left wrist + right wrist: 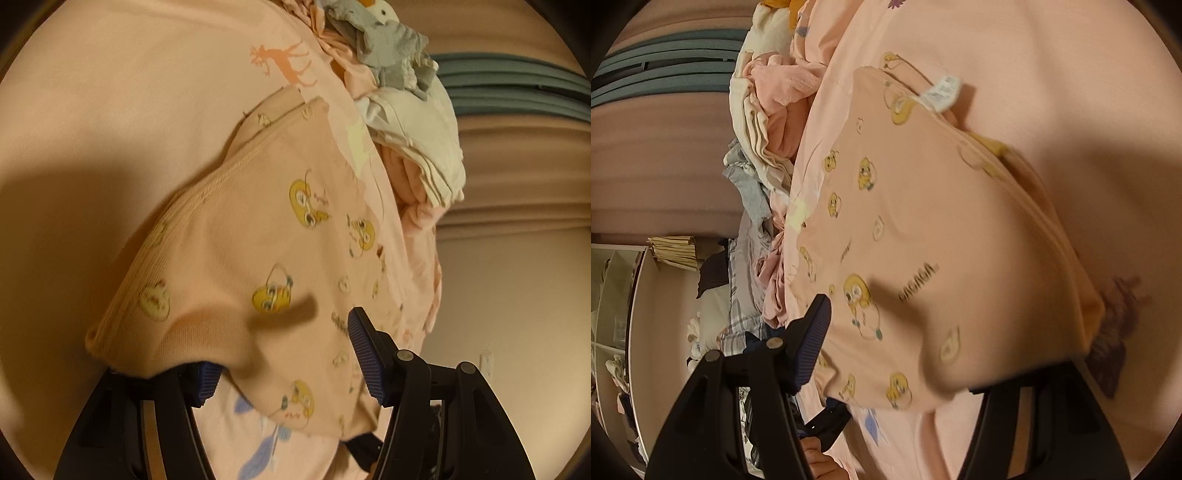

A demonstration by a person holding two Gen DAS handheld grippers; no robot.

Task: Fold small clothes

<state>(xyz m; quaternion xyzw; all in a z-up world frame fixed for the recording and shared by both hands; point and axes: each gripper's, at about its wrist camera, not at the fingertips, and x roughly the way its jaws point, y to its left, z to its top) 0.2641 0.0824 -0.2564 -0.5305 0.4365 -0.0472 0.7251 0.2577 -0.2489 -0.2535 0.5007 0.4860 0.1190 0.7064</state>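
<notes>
A small peach garment (258,240) printed with yellow chicks lies on the pink bed sheet (110,110). In the left wrist view its near edge drapes over the left finger of my left gripper (284,350) and hides most of that blue pad. The right pad (364,362) stands bare beside the cloth, jaws apart. In the right wrist view the same garment (942,240) shows a white label (942,92). It covers the right finger of my right gripper (916,350), while the left pad (812,343) stands free of it. Neither pair of pads presses the cloth.
A heap of unfolded clothes (406,110), grey, white and pink, lies along the far edge of the sheet; it is the same heap (764,147) in the right wrist view. A person's hand (820,461) shows low down. A pale cabinet (613,295) stands beyond the bed.
</notes>
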